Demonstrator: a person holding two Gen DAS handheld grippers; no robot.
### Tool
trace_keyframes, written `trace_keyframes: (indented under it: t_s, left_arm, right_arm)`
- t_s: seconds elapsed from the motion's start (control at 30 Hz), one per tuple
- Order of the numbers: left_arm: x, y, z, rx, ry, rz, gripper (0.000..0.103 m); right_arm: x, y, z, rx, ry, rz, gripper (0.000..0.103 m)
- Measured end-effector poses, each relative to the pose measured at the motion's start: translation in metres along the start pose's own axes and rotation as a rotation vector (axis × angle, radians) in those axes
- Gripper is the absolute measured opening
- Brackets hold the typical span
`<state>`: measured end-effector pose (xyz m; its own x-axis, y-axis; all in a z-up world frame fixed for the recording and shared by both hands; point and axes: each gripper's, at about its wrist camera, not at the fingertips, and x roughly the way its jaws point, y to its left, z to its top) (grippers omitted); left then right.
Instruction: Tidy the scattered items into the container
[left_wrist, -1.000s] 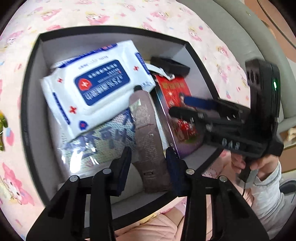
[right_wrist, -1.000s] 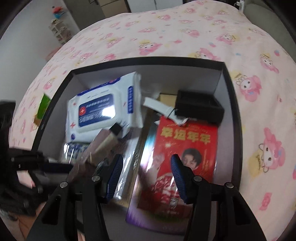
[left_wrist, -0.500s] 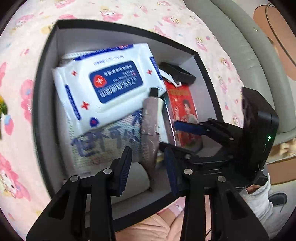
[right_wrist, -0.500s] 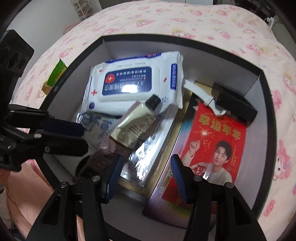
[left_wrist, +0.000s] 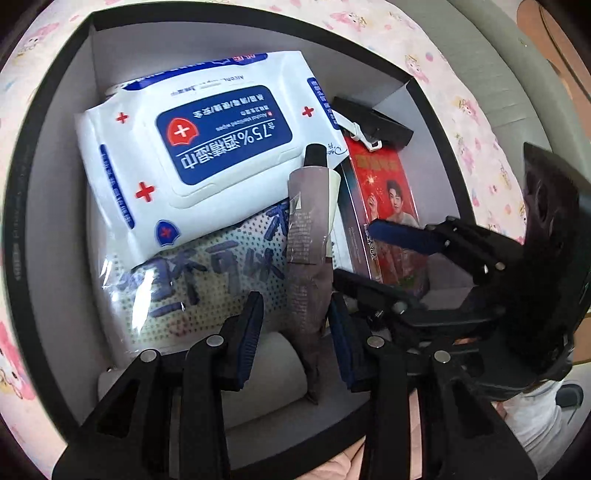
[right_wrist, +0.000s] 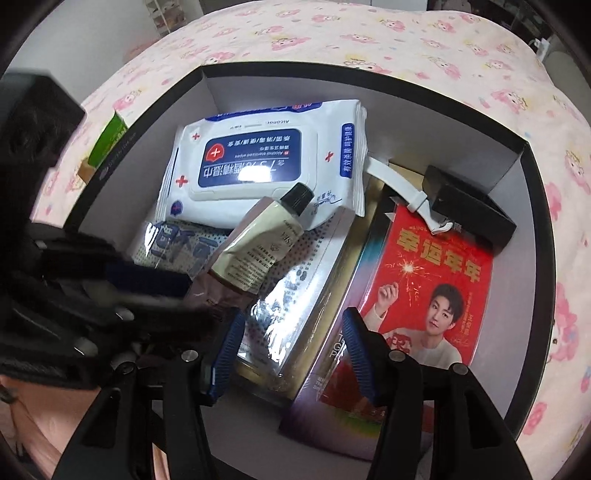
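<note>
A black-rimmed grey box sits on a pink patterned bedspread. Inside lie a white wipes pack, a dotted packet, a red boxed item, a black case and a white roll. A brown tube with a black cap leans on the wipes, its flat end between the jaws of my left gripper, which stand open around it. My right gripper is open and empty above the packet.
A green packet lies on the bedspread outside the box's left wall. A grey padded edge runs along the bed's right side. The right gripper's body reaches over the box's right corner.
Both grippers have moved closer over the box. The tube has tipped from lying flat to edge-on between the left jaws. The right gripper has swung left.
</note>
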<state>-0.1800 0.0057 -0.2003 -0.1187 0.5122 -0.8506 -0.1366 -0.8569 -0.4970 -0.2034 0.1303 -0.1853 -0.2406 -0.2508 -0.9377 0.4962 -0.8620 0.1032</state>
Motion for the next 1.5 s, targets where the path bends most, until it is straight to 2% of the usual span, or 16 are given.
trace_keyframes:
  t_s: [0.1, 0.17, 0.33, 0.53, 0.6, 0.67, 0.73, 0.8, 0.83, 1.0, 1.03, 1.13, 1.2, 1.37, 1.5]
  left_arm:
    - [0.001, -0.007, -0.002, 0.025, -0.009, -0.032, 0.032]
    - [0.003, -0.011, -0.003, 0.048, -0.015, -0.008, 0.023]
    - [0.005, -0.022, -0.002, 0.088, -0.031, 0.009, 0.022]
    - [0.01, -0.047, 0.001, 0.185, -0.05, 0.02, 0.023]
    - [0.013, -0.055, 0.0, 0.219, -0.056, 0.041, 0.023]
    - [0.015, -0.058, 0.001, 0.228, -0.058, 0.048, 0.023]
    - [0.018, -0.056, 0.002, 0.223, -0.043, 0.016, 0.024]
    - [0.017, -0.052, 0.003, 0.215, -0.024, -0.031, 0.031]
    - [0.017, -0.052, 0.004, 0.212, -0.018, -0.045, 0.034]
    - [0.026, -0.051, 0.006, 0.193, 0.02, -0.02, 0.034]
    - [0.027, -0.05, 0.007, 0.186, 0.025, -0.022, 0.034]
    - [0.029, -0.048, 0.011, 0.173, 0.029, -0.041, 0.023]
    - [0.029, -0.046, 0.013, 0.161, 0.03, -0.082, 0.023]
    - [0.029, -0.057, 0.014, 0.197, 0.007, -0.076, 0.023]
    - [0.025, -0.06, 0.013, 0.209, -0.015, -0.085, 0.022]
  right_arm:
    - [-0.01, -0.012, 0.002, 0.062, -0.025, 0.031, 0.051]
    - [-0.018, -0.019, 0.002, 0.095, -0.043, 0.058, 0.051]
    - [-0.022, -0.023, 0.0, 0.105, -0.074, 0.035, 0.052]
    - [-0.039, -0.024, -0.003, 0.069, -0.217, 0.068, 0.052]
    - [-0.041, -0.021, 0.003, 0.062, -0.226, 0.068, 0.052]
    - [-0.035, -0.022, 0.008, 0.068, -0.194, 0.038, 0.052]
    - [-0.026, -0.026, 0.01, 0.099, -0.148, 0.008, 0.052]
    - [-0.021, -0.033, 0.011, 0.158, -0.121, 0.007, 0.052]
    - [-0.021, -0.039, 0.009, 0.189, -0.119, 0.008, 0.052]
    - [-0.033, -0.048, 0.007, 0.238, -0.164, 0.016, 0.052]
    - [-0.033, -0.047, 0.007, 0.233, -0.169, 0.007, 0.052]
    - [-0.036, -0.045, 0.005, 0.22, -0.187, -0.019, 0.052]
    - [-0.038, -0.044, 0.004, 0.212, -0.198, -0.036, 0.052]
    - [-0.044, -0.042, 0.003, 0.188, -0.229, -0.067, 0.052]
    - [-0.045, -0.048, 0.003, 0.219, -0.225, -0.042, 0.052]
